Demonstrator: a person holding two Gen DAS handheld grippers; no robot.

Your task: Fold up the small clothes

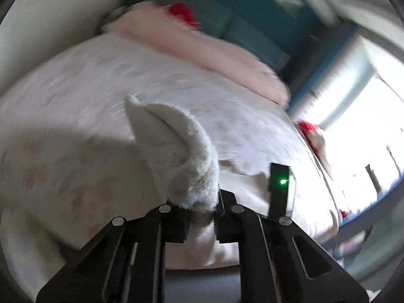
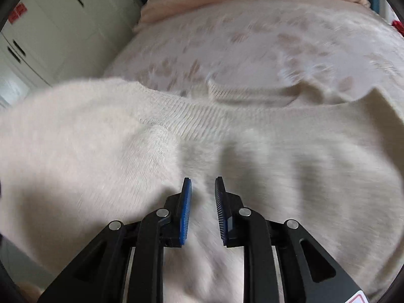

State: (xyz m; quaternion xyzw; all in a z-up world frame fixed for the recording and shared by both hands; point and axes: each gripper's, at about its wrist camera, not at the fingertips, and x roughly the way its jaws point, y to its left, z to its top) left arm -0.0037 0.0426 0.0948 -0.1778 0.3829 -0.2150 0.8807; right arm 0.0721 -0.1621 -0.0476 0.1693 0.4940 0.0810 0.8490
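**Left gripper lifts a sweater fold; right gripper poised over the knit**

While the left gripper (image 1: 202, 212) clamps a fold of the cream sweater (image 2: 227, 136), the pinched cloth stands up from between its jaws as a fuzzy peak. Its 2 jaws are closed tight on this fold, whose lower part hides the pads. Behind the peak lies the bed (image 1: 101, 75), covered in a pale printed sheet, with a pink blanket (image 1: 202, 48) rolled along its far edge. A black device with a green light (image 1: 280, 181) shows just right of the left gripper; what it is cannot be told.

The right wrist view shows the sweater spread flat on the bed, filling the lower half of the picture, with its ribbed neckline toward the far side. The right gripper (image 2: 203, 184) points down at the knit. Its blue pads (image 2: 186, 202) stand a narrow gap apart; cloth shows behind this gap, and whether the pads pinch it cannot be told. White cupboards (image 2: 50, 25) stand at upper left.
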